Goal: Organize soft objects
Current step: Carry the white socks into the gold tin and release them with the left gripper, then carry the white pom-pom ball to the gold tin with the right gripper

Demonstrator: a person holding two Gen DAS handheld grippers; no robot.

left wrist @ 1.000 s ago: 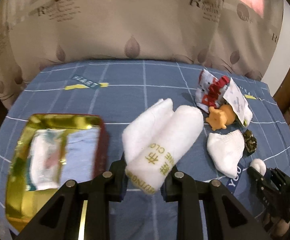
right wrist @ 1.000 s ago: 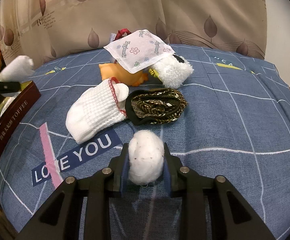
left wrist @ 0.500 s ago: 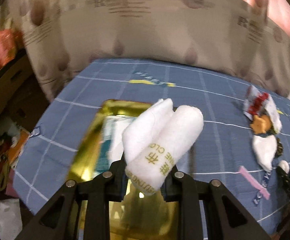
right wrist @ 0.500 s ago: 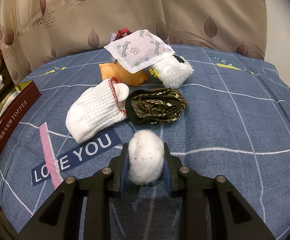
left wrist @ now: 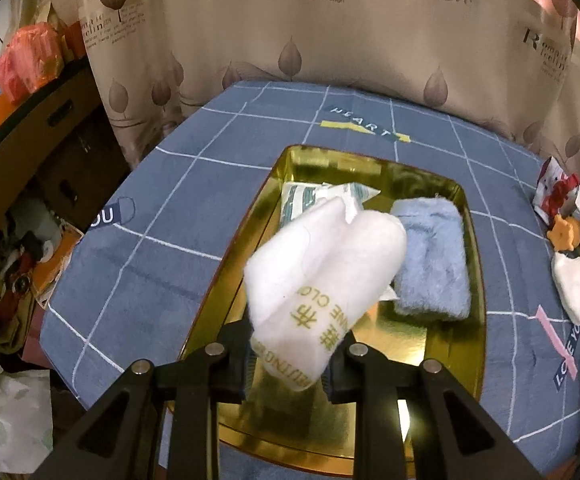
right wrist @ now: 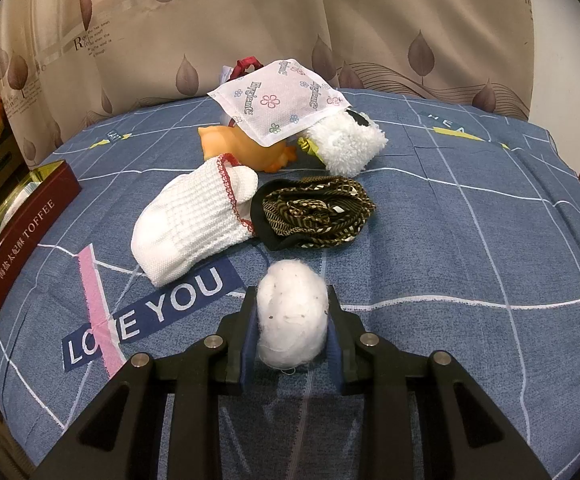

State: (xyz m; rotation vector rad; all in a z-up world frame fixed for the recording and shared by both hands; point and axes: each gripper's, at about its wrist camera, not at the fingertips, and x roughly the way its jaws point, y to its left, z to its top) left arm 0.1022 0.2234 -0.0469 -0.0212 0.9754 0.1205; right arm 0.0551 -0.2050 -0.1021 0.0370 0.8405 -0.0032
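My left gripper clamps the rolled white towel, held above the gold tin. Inside the tin: a blue cloth and a packet. My right gripper pinches the cotton ball, right of the tin, near the knit sock.

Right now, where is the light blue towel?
In the left wrist view, the light blue towel lies inside the gold tin, on its right side, just right of the white rolled cloth held by the left gripper.
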